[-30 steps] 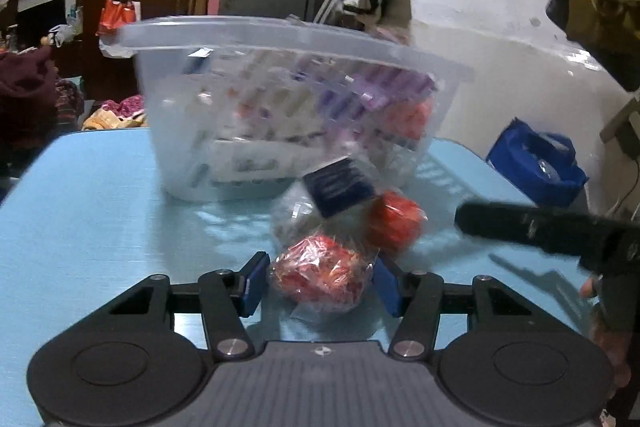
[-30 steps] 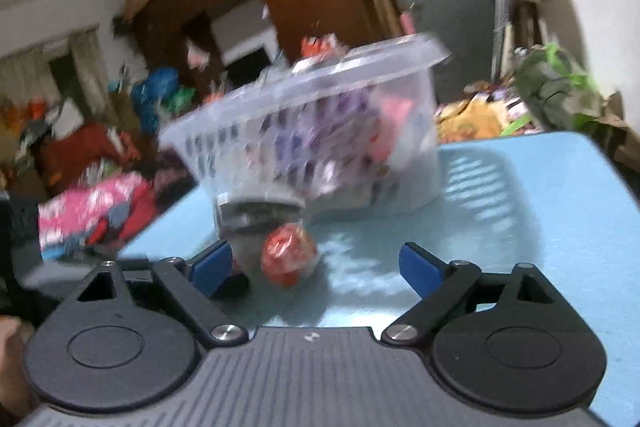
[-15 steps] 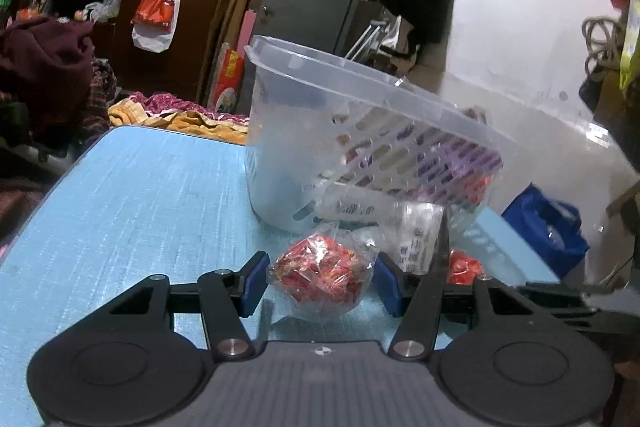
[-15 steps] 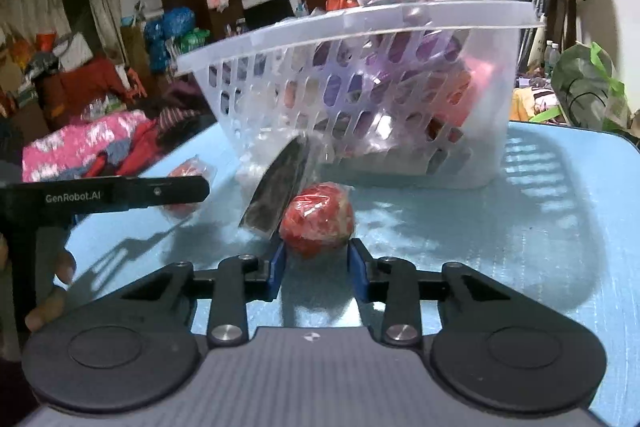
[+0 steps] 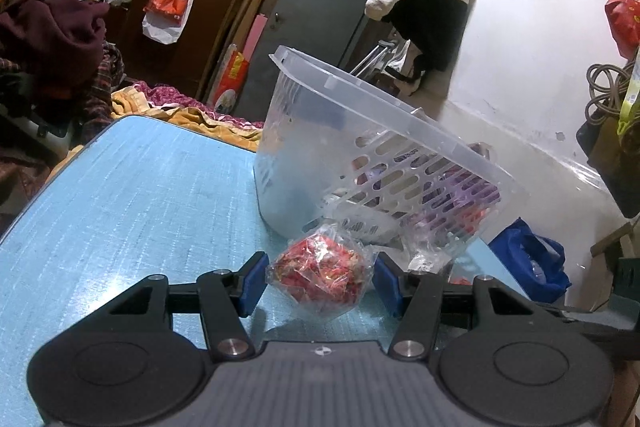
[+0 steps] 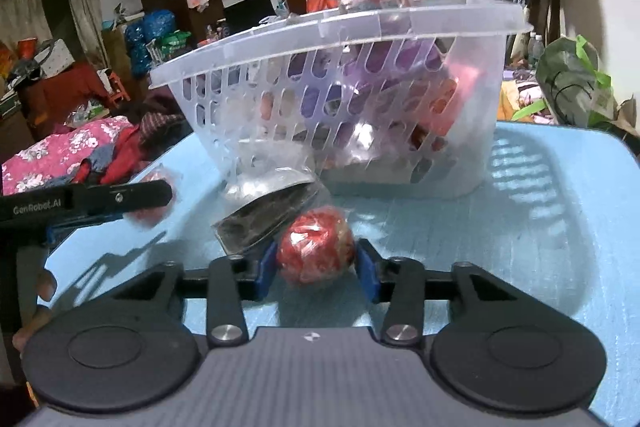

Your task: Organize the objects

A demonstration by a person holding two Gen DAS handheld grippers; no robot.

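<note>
My left gripper (image 5: 318,277) is shut on a clear packet of red flakes (image 5: 320,277), held above the blue table (image 5: 120,195). My right gripper (image 6: 316,265) is shut on a red ball in clear wrap (image 6: 316,251) with a dark card (image 6: 264,217) hanging off it. A clear slotted plastic basket (image 5: 352,163) with purple and red packets inside stands just beyond both; it also shows in the right wrist view (image 6: 344,27). The left gripper shows at the left of the right wrist view (image 6: 92,199).
A blue bag (image 5: 532,259) lies beyond the table's right edge. Clothes pile up at the left (image 5: 48,39) and in the right wrist view (image 6: 72,155). A green bag (image 6: 572,83) sits behind the table.
My right gripper closed on the red ball and lifted it with the card. My left gripper lifted its packet and swung left, so the basket now sits to the right.
</note>
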